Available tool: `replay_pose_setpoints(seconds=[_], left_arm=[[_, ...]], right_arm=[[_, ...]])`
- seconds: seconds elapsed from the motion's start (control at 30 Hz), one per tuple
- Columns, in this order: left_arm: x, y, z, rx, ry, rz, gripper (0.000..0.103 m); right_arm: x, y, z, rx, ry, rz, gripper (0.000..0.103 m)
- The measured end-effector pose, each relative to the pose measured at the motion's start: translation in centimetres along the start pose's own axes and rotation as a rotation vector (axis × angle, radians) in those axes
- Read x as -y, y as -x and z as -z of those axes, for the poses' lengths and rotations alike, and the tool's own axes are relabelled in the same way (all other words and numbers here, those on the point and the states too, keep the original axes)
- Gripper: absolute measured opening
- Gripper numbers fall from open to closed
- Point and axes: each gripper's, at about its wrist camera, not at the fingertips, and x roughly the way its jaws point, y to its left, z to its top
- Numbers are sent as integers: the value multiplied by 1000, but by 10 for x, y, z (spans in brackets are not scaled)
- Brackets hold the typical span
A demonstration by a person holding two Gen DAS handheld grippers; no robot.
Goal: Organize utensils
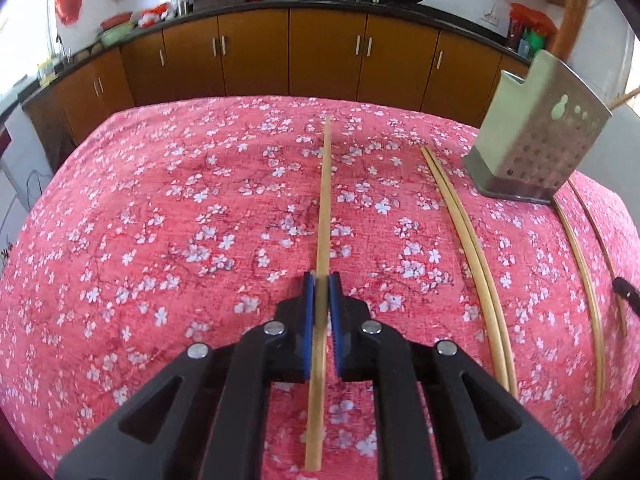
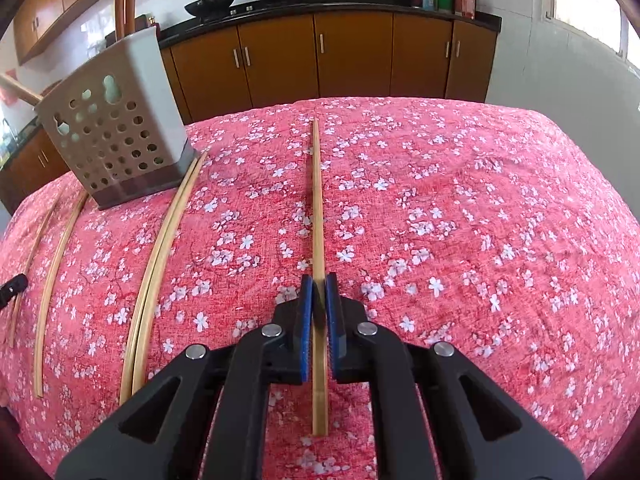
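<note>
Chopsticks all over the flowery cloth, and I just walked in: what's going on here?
A person is tidying chopsticks with a hand-held tool in each hand. The left tool is closed on one chopstick, and the right tool is closed on another chopstick. Both sticks point away over the pink tablecloth. More loose chopsticks lie beside the perforated holder, which stands between the two tools.

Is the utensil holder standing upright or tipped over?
Upright: the utensil holder stands on its dark base on the tablecloth, open end up; its apparent lean looks like fisheye distortion.
</note>
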Motion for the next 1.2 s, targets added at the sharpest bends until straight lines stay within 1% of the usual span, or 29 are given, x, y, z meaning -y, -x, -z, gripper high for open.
replay_pose_setpoints(seconds=[0.1, 0.13, 0.27, 0.4, 0.53, 1.2], left_arm=[[-1, 0, -2, 0, 3, 3, 12], [-3, 0, -4, -19, 2, 2, 12], [-7, -3, -9, -18, 22, 25, 12], [-4, 2, -1, -15, 19, 20, 12], [-9, 2, 1, -13, 29, 33, 12], [-8, 2, 1, -15, 30, 34, 12]], right_arm=[[-3, 0, 0, 1, 14, 17, 8], [-3, 0, 0, 1, 17, 21, 8], [-2, -1, 0, 1, 10, 12, 8], [-1, 1, 1, 1, 5, 7, 8], [-2, 1, 1, 1, 5, 7, 8], [-3, 1, 1, 1, 5, 8, 8]])
